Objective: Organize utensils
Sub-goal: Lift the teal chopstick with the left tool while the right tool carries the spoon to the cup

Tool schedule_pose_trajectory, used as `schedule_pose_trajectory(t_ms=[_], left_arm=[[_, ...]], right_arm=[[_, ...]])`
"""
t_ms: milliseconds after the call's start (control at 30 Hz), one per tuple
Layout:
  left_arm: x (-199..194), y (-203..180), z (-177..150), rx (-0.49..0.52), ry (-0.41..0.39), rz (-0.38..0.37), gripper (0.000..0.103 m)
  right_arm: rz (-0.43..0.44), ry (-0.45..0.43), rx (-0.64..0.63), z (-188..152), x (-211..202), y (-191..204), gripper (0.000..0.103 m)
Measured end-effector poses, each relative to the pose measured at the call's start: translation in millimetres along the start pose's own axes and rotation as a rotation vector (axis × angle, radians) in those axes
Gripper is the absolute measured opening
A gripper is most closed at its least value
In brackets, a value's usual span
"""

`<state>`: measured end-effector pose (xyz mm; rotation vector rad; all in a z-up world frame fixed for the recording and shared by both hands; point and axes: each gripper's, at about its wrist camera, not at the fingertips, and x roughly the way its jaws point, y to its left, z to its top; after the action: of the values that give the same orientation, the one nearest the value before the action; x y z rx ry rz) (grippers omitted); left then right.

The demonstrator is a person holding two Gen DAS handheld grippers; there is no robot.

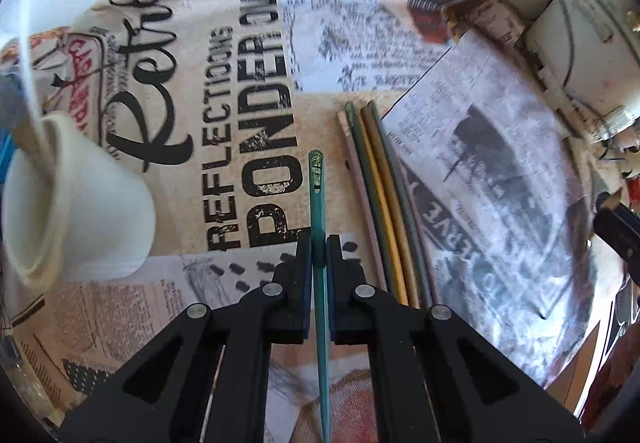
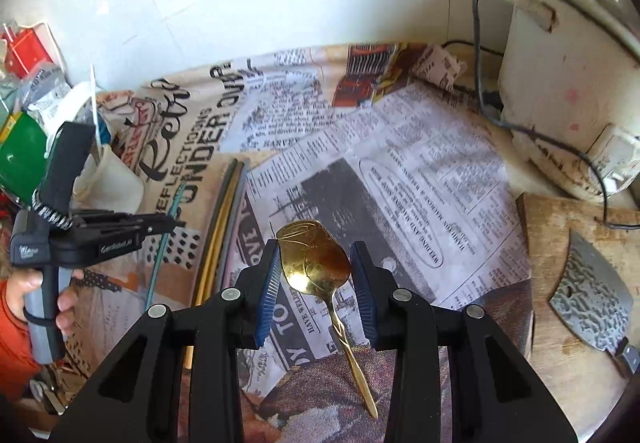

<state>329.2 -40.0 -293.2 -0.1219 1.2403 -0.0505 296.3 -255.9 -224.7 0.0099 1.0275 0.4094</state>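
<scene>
Left gripper (image 1: 319,243) first: I see its black fingers clamped on a thin teal stick (image 1: 318,199), which runs straight up the middle of the left wrist view, its rounded tip over the printed tablecloth (image 1: 240,103). At the far left of that view a white cup (image 1: 80,211) lies tilted on the cloth. Just right of the teal stick a bundle of sticks (image 1: 380,203), pink, green, yellow and grey, lies flat on the cloth, side by side and touching one another.

Over in the right wrist view I find the same left gripper at the left edge, held by a hand (image 2: 44,295) near an orange sleeve. At centre, the right gripper (image 2: 315,263) has its blue pads on either side of the bowl of a gold spoon (image 2: 316,255), pinching it; the handle angles toward the lower right. At the far right a cleaver (image 2: 592,295) rests on a wooden board (image 2: 548,227), below a white appliance (image 2: 560,83) with a black cord.
</scene>
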Motion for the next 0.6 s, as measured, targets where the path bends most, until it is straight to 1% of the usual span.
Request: schedule_pose_trajectory(t_ms=[200,367,600], left_arm=[[-49.4,1.9,-19.5,0.0,-0.108,-0.011,0.005],[-79.2,4.8,-30.7,-0.003,-0.178,-0.016,0.005],[-118.7,7.3,-49.0,0.004,-0.286,0.008,0.004]], right_arm=[[0.001,-0.042,-0.002,7.2,-18.2,6.0,0.032],[0.002,-0.072,-0.009,11.5,-30.2,16.3,0.032],[0.017,-0.116,-0.018,13.9,-44.3,35.5,0.03]])
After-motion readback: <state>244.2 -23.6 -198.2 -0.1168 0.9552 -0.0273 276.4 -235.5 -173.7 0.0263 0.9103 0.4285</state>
